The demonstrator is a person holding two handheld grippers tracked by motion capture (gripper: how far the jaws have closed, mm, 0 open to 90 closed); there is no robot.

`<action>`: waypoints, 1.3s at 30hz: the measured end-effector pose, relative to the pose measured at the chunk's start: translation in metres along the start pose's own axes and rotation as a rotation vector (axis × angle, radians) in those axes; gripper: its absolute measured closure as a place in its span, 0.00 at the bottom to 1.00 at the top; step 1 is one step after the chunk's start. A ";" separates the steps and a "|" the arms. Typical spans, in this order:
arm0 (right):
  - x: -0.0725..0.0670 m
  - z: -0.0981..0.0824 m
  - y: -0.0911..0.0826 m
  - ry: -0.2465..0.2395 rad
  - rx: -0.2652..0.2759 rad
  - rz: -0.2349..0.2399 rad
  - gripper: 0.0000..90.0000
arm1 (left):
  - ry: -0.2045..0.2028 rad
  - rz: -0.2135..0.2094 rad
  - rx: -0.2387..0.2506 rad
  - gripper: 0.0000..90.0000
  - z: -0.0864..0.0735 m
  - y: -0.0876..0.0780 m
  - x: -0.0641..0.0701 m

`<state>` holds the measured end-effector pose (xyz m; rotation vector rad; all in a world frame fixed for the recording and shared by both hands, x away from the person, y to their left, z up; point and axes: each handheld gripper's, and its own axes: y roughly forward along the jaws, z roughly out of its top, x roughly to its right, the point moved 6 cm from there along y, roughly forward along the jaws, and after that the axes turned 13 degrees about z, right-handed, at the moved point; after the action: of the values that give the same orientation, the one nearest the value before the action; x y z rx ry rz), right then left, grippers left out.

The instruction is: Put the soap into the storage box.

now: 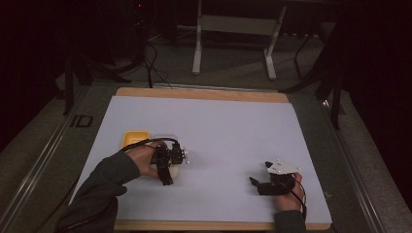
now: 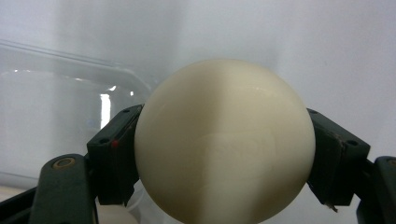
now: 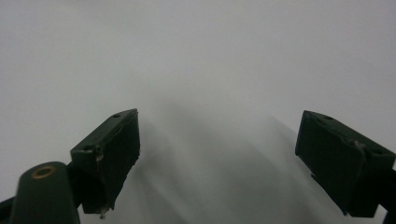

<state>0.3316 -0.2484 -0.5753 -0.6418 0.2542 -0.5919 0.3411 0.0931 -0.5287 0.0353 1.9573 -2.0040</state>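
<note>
- Ball sits pinched between the left gripper's fingers, low over the tabletop beside a clear tub.
- Smooth and round, it could squirt out if the squeeze slackens, then roll off.
- Right gripper hangs spread wide with nothing in it, too far off to catch it.

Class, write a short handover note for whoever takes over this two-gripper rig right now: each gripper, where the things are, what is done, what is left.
Left gripper: shut on the cream ball, held just over the white sheet.
Right gripper: open, holding nothing, resting low near the sheet's front right.
Clear container and yellow tray sit just behind the left gripper.
Done: ball gripped.
Left: probably placing the ball, perhaps into the container.
</note>
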 end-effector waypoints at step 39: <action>0.000 0.000 0.000 0.000 0.001 0.000 0.15 | -0.202 0.016 0.004 0.26 -0.030 -0.016 -0.061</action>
<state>0.3314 -0.2485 -0.5752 -0.6413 0.2539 -0.5918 0.3877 0.1354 -0.4996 -0.1444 1.8212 -1.9198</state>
